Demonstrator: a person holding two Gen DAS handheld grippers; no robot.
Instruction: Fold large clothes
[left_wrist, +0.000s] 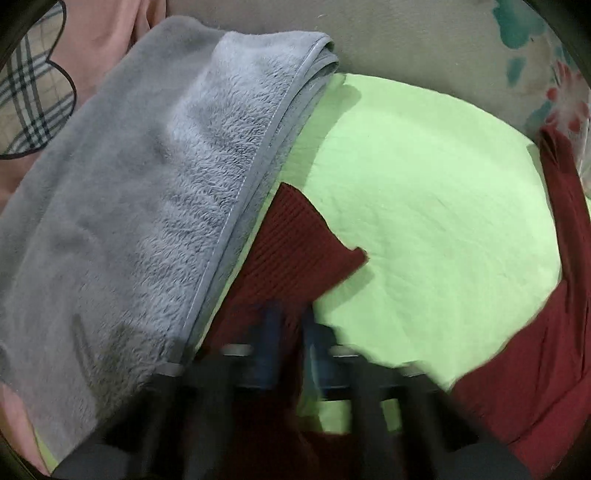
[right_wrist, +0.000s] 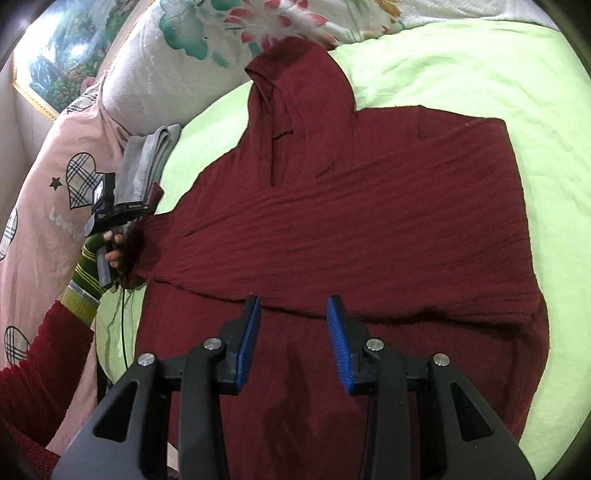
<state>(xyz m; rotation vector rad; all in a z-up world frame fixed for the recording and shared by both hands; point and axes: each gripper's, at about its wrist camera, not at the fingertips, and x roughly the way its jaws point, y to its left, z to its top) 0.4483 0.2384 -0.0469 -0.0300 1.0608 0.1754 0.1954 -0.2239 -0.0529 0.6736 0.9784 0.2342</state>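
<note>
Green sheet (right_wrist: 461, 74) w/ maroon ribbed sweater (right_wrist: 332, 221), sleeve folded across.

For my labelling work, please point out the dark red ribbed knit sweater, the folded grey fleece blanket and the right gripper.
dark red ribbed knit sweater (right_wrist: 369, 221): right wrist view, folded sleeve.
folded grey fleece blanket (left_wrist: 147, 177): left wrist view, fluffy top.
right gripper (right_wrist: 293, 343): right wrist view, between its fingertips.
</note>
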